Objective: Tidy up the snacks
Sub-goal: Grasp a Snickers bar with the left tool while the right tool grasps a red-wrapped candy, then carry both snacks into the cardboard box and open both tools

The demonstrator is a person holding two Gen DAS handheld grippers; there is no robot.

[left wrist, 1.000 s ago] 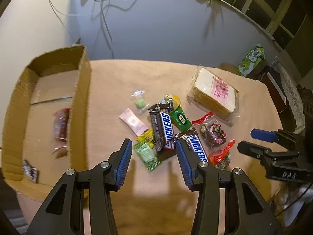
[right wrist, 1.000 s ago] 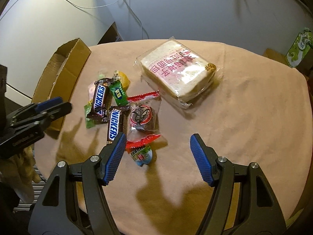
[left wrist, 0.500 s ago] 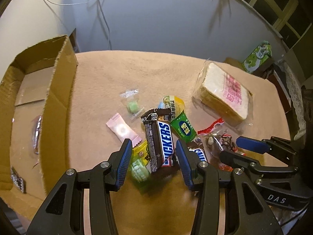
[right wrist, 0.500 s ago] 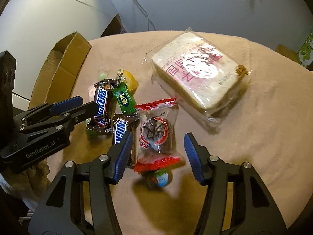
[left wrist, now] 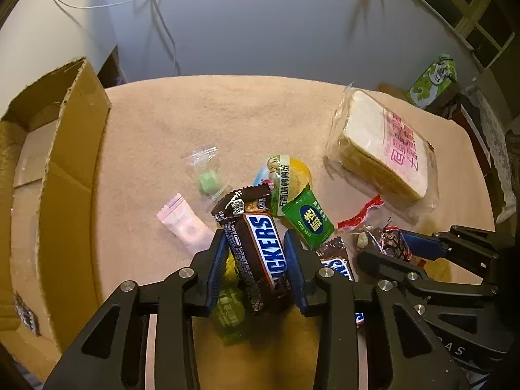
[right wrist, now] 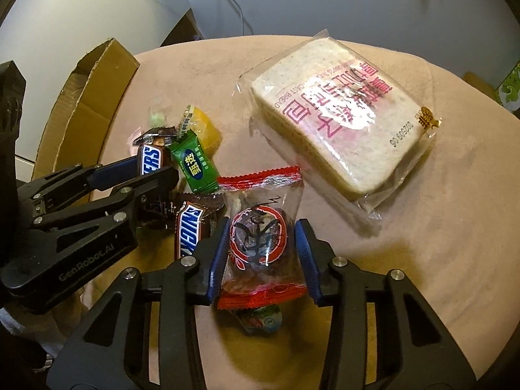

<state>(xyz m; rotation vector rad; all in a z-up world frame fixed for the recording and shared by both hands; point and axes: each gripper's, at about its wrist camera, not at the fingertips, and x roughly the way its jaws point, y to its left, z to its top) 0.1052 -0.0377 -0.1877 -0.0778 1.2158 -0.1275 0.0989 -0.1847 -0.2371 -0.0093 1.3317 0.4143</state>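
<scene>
While my left tongs [left wrist: 256, 253] clamp the Snickers bar [left wrist: 260, 250] across its width, its long axis running along the fingers, my right tongs [right wrist: 261, 253] pinch the red-edged clear packet [right wrist: 260, 243] the same way; both lie in the snack heap near the desk's [left wrist: 201, 113] front edge. The cardboard box [left wrist: 65, 169] sits at the left edge, nearer my left tongs, so I judge the bar goes there first; its brown wrapper looks glossy and crinkled; the bagged bread [right wrist: 334, 117] lies toward the right edge.
</scene>
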